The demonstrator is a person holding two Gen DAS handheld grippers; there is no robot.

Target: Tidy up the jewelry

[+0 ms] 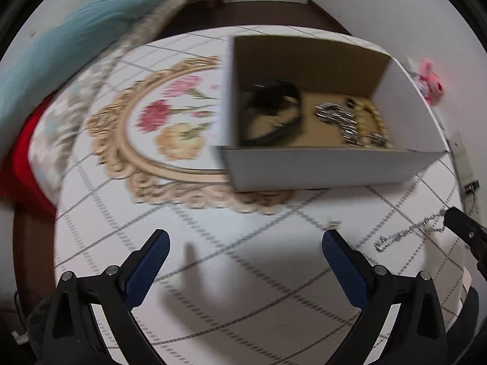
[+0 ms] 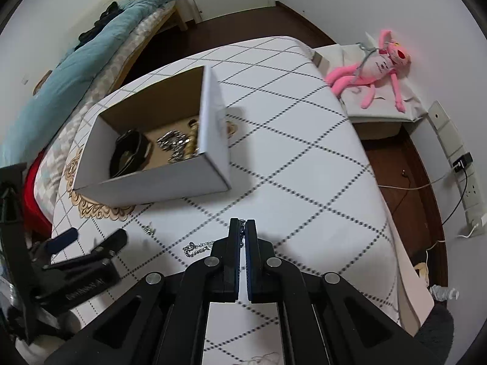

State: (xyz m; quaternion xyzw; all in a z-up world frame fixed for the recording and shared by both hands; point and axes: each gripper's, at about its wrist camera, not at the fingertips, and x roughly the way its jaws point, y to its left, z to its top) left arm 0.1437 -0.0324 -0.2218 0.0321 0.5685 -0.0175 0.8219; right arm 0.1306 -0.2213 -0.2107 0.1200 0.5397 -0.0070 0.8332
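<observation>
Right wrist view: right gripper (image 2: pixel 242 228) fingers pinched on silver chain (image 2: pixel 197 248); left gripper (image 1: pixel 245 243) wide open, empty. Pickup step; next prob. needs lift, carry over cardboard box (image 2: pixel 152 179).

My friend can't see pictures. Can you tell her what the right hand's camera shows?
The right gripper is shut on a silver chain that trails onto the white checked tablecloth. Beyond it stands an open cardboard box holding a black band and shiny jewelry, and the open left gripper is at the left edge.
</observation>
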